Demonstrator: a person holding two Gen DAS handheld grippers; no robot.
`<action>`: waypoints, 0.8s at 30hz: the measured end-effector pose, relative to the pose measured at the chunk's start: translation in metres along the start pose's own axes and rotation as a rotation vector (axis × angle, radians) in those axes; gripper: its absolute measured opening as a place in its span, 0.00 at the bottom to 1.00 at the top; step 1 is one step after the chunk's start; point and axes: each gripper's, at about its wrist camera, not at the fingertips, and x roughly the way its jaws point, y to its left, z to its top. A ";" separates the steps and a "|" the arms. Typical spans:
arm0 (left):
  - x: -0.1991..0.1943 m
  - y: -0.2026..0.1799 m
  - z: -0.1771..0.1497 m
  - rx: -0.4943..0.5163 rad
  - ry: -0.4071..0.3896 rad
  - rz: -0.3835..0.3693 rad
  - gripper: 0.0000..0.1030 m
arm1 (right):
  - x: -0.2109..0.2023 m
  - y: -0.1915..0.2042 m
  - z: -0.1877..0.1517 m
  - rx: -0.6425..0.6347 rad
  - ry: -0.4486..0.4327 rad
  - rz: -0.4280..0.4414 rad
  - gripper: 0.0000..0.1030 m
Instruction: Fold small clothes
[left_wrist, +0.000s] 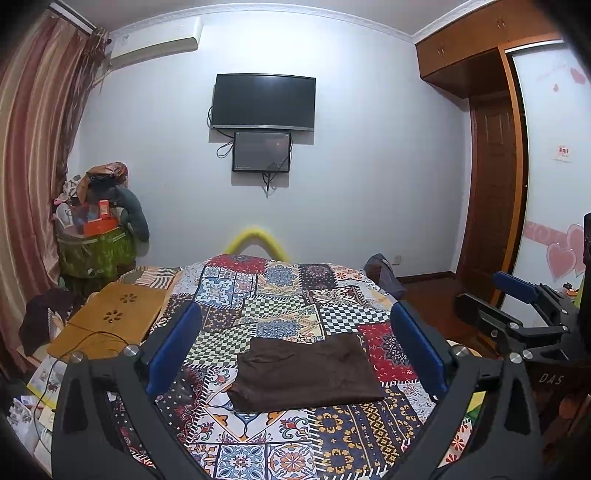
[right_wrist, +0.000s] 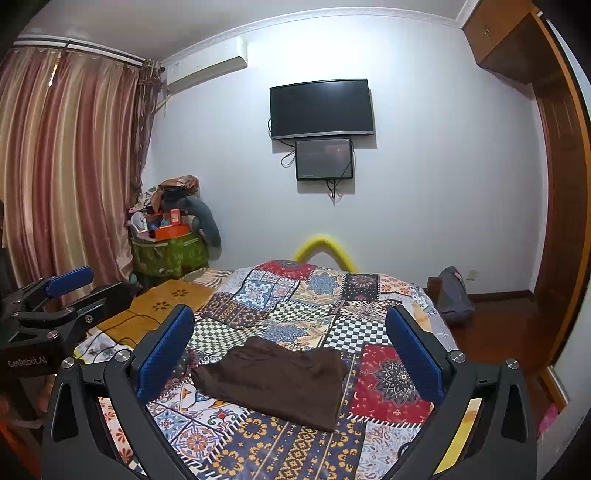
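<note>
Brown garment (left_wrist: 304, 373) folded; pink heart decals (left_wrist: 563, 254) left-view only.

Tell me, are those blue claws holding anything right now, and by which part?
Nothing is held. The left gripper and the right gripper are both wide open above the bed, and the brown garment lies on the patchwork bedspread, untouched.

Bed (left_wrist: 280, 295) under patchwork quilt (right_wrist: 325, 291), folded brown garment (left_wrist: 304, 369) lying flat mid-quilt, wooden lap desk (left_wrist: 110, 325) beside it
</note>
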 end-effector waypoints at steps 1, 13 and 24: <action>0.000 0.000 0.000 -0.001 0.000 0.000 1.00 | 0.000 0.000 0.000 -0.001 0.000 -0.001 1.00; 0.000 -0.004 0.001 -0.003 0.001 -0.014 1.00 | -0.002 0.000 0.000 0.008 -0.004 0.000 1.00; -0.001 -0.006 0.002 0.002 0.005 -0.025 1.00 | -0.004 -0.001 0.001 0.016 -0.009 -0.007 1.00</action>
